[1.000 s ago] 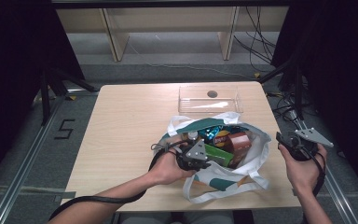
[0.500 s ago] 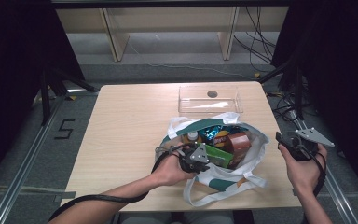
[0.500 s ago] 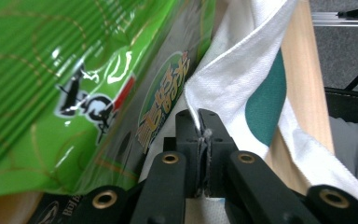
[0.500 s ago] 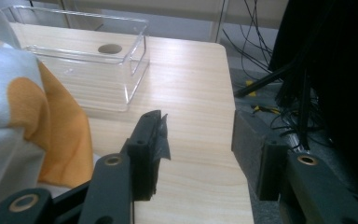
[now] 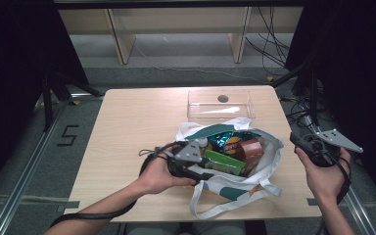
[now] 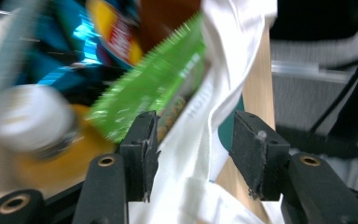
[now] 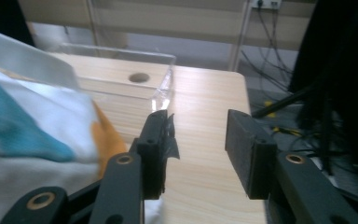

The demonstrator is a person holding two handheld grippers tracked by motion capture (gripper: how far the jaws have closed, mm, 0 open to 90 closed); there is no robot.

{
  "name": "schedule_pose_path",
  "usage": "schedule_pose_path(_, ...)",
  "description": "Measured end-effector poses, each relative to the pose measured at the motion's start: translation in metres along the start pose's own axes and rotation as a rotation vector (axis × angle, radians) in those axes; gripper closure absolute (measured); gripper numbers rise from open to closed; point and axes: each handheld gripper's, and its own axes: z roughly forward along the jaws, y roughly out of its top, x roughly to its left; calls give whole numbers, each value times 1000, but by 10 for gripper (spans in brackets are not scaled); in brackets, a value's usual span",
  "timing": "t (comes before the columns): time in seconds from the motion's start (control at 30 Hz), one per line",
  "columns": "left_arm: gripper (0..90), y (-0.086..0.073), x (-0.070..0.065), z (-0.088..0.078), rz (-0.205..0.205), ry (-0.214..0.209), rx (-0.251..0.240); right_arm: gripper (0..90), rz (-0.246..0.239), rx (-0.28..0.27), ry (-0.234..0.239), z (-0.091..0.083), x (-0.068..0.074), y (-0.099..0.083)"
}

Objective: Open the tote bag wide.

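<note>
Your left gripper (image 6: 193, 154), jaws just opened apart around the rim of the white bag (image 5: 269, 164) of snacks, has let it go, while your right gripper (image 7: 196, 149), jaws apart and just narrowing on nothing, waits beside the bag.

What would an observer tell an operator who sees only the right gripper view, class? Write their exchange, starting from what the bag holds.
Operator: What is inside the bag?
Observer: A green box, a blue snack packet and a brown box lie in the white bag.
Operator: Where is the left gripper?
Observer: The left gripper is at the bag's rim beside the green box. Its fingers have just been opening, and white fabric hangs loose between them.
</note>
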Motion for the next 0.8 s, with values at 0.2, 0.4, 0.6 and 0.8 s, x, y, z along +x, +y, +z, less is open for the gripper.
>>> schedule_pose_path(0.2, 487, -4, 19, -43, -47, 114, -84, 636, -34, 2, 54, -5, 9, 8)
schedule_pose_path(0.4, 478, -13, 36, -62, -76, 234, -151, 682, -45, -33, 110, -12, 19, 20)
schedule_pose_path(0.6, 475, -18, 45, -52, -55, 242, -101, 691, -48, -62, 159, -21, 28, 33)
schedule_pose_path(0.8, 482, -11, 47, -39, -19, 226, -63, 690, -77, -70, 191, -25, 37, 37)
